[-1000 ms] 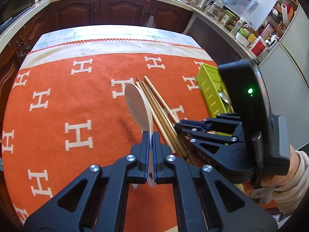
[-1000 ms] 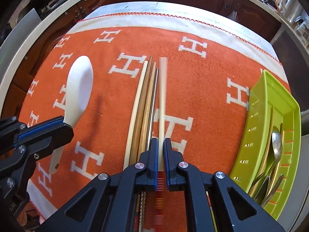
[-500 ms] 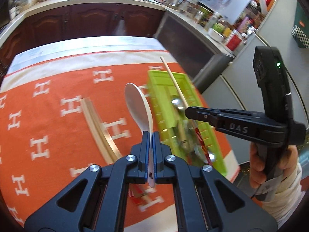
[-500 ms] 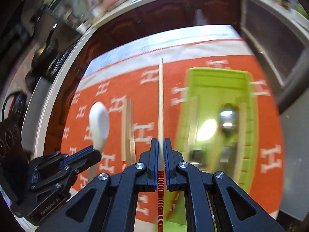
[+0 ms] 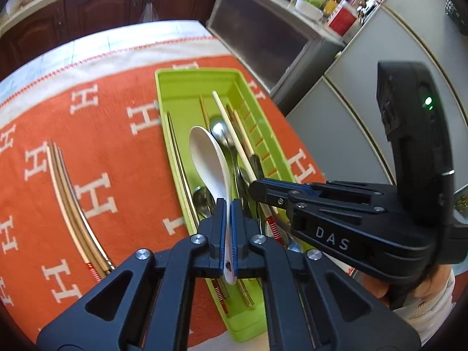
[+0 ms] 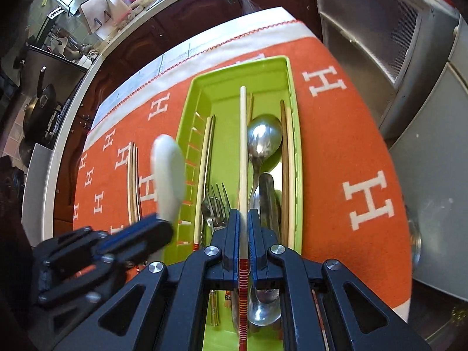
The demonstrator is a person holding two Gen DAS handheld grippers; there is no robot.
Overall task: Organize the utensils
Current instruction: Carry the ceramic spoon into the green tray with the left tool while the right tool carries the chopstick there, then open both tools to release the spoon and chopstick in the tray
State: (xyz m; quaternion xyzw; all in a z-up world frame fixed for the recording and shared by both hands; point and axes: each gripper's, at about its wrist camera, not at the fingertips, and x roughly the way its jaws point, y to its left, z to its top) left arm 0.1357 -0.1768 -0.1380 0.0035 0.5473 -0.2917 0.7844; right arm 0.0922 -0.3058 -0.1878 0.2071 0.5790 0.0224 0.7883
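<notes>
My left gripper is shut on the handle of a white spoon and holds it above the green utensil tray. My right gripper is shut on a pale wooden chopstick, held lengthwise over the same tray. The tray holds metal spoons, a fork and more chopsticks. The right gripper shows in the left wrist view, close beside the white spoon. The left gripper with the blurred white spoon shows in the right wrist view.
Several chopsticks lie on the orange cloth left of the tray; they also show in the right wrist view. The table edge and grey cabinets are to the right. Dark wooden cupboards stand behind.
Both grippers have swung right from the loose chopsticks to over the green tray, carrying the white spoon and the chopstick. Both stay shut.
</notes>
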